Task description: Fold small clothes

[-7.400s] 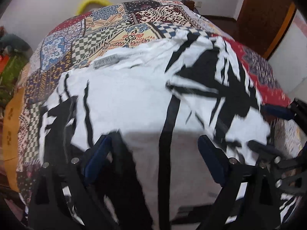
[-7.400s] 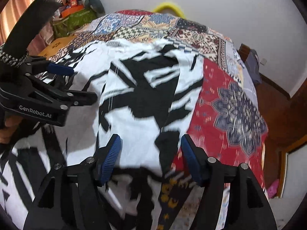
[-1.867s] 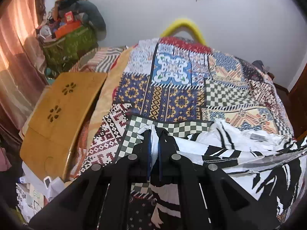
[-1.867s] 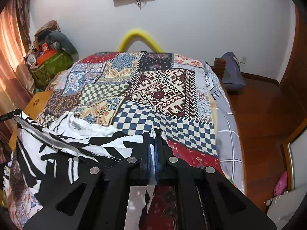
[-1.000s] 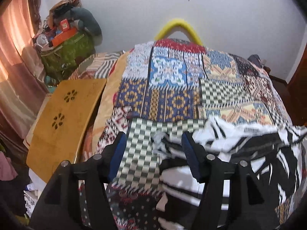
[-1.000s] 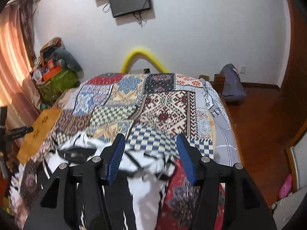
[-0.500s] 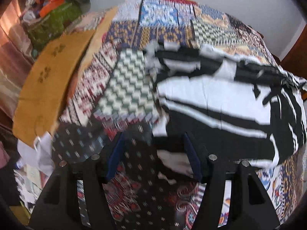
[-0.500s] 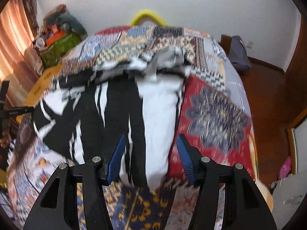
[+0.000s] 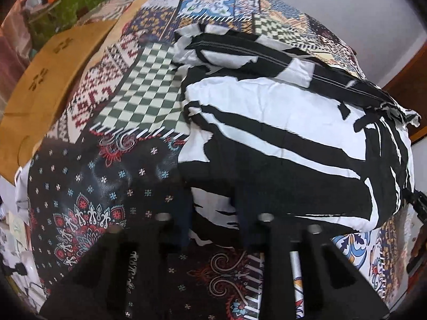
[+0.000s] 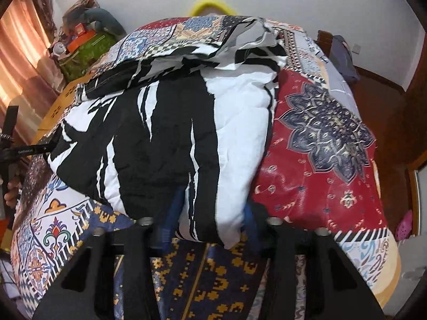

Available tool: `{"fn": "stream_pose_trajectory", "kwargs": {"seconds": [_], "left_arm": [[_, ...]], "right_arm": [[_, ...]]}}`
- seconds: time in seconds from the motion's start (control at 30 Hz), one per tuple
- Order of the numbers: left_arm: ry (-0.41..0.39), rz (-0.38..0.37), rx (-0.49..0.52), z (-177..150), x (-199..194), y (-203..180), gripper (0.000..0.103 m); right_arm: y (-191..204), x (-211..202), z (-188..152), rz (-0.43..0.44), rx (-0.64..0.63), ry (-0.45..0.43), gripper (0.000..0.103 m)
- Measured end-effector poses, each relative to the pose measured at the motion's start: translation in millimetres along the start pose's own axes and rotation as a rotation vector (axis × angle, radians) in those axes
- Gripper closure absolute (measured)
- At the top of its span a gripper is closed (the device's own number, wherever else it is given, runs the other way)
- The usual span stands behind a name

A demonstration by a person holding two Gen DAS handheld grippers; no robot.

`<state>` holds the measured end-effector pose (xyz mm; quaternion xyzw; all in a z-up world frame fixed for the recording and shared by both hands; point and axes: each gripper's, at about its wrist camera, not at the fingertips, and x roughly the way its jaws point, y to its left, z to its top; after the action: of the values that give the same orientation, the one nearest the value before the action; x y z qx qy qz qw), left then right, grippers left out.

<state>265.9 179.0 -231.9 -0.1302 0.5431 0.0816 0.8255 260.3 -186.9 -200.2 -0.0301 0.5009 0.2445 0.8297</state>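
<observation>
A bedroom in a home. A bed [image 10: 328,144] is covered by a patchwork quilt [image 9: 149,98], with a yellow curved headboard [image 10: 210,4] seen against a plain white wall [image 10: 320,2]. Pink curtains [image 10: 18,61] are lit from behind at one side. A cluttered heap of bags and soft things [image 10: 85,37] is piled in the corner. A wooden floor [image 10: 379,90] is seen beside the bed.

Motion blur smears both the left gripper's dark blue finger pads [image 9: 186,213] and the right gripper's blue pads [image 10: 173,213]; whether they press the black-and-white patterned cloth garment [image 10: 165,138] is unclear.
</observation>
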Motion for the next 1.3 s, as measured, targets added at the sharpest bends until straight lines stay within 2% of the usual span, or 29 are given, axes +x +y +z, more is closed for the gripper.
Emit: {"fn": "stream_pose_trajectory", "kwargs": {"seconds": [0.03, 0.13, 0.23, 0.4, 0.63, 0.73, 0.8, 0.87, 0.9, 0.97, 1.03, 1.13, 1.3], "left_arm": [[-0.010, 0.015, 0.023, -1, -2, -5, 0.087], [-0.038, 0.046, 0.068, -4, -13, -13, 0.094], [-0.074, 0.055, 0.104, -11, -32, -16, 0.095], [-0.089, 0.030, 0.114, -30, -58, -15, 0.095], [-0.041, 0.012, 0.148, -79, -71, -19, 0.094], [-0.013, 0.049, 0.185, -93, -75, -22, 0.088], [-0.027, 0.081, 0.212, -95, -82, -24, 0.085], [-0.067, 0.124, 0.232, -92, -94, -27, 0.072], [-0.088, 0.133, 0.232, -90, -99, -27, 0.067], [-0.151, 0.136, 0.223, -82, -115, -28, 0.051], [-0.199, 0.132, 0.223, -70, -126, -30, 0.047], [-0.223, 0.118, 0.229, -51, -130, -37, 0.042], [-0.203, 0.099, 0.253, -27, -110, -56, 0.037]], "right_arm": [[2, 0, -1, 0.015, -0.001, 0.007, 0.085], [7, -4, -4, 0.011, -0.021, -0.004, 0.092], [8, -14, -7, 0.012, -0.032, -0.014, 0.093], [8, -29, -19, 0.008, -0.054, -0.013, 0.094], [13, -37, -46, 0.003, -0.076, 0.036, 0.093], [18, -48, -52, -0.013, -0.101, 0.025, 0.090], [21, -58, -51, -0.045, -0.121, 0.001, 0.086], [23, -68, -48, -0.077, -0.132, -0.026, 0.081], [24, -72, -46, -0.091, -0.132, -0.040, 0.079], [25, -82, -39, -0.103, -0.127, -0.082, 0.072], [31, -88, -31, -0.097, -0.128, -0.117, 0.069], [43, -89, -21, -0.075, -0.143, -0.143, 0.062], [64, -64, 0, -0.009, -0.170, -0.128, 0.060]]}}
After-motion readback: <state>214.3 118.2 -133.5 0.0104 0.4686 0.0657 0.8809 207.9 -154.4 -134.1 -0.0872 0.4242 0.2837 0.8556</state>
